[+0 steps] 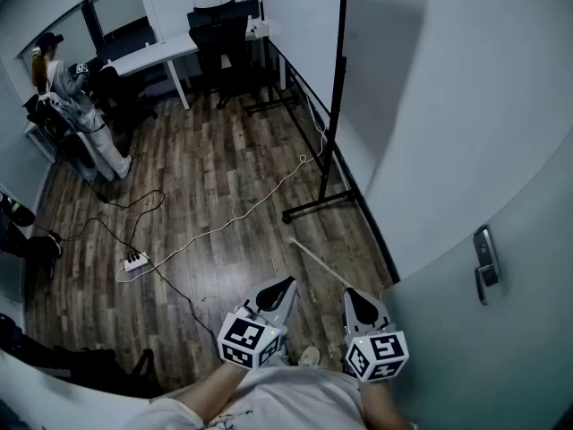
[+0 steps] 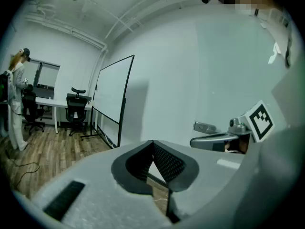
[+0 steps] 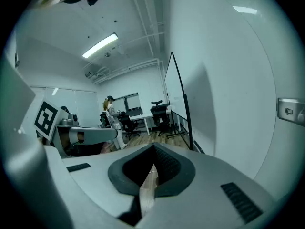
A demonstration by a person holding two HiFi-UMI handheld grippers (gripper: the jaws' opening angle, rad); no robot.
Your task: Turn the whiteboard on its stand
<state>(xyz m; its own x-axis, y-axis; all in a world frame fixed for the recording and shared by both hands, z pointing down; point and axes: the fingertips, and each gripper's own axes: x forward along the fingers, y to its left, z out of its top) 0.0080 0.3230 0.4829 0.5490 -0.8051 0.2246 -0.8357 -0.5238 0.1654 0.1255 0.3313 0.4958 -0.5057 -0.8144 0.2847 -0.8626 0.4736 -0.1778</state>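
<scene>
Standing upright on its stand beside the wall, whiteboard (image 1: 340, 52) seen edge-on, left hand-held gripper (image 1: 285, 283) and right hand-held gripper (image 1: 351, 294) both pressed together, empty, well apart from it.

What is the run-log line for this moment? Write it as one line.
task: not started | left gripper: shut, empty | right gripper: shut, empty | whiteboard: on its stand by the wall, untouched

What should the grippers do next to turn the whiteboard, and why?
Probably step forward toward the whiteboard: it stands well ahead by the wall, while the left gripper and right gripper are shut, empty and close to the body.
</scene>
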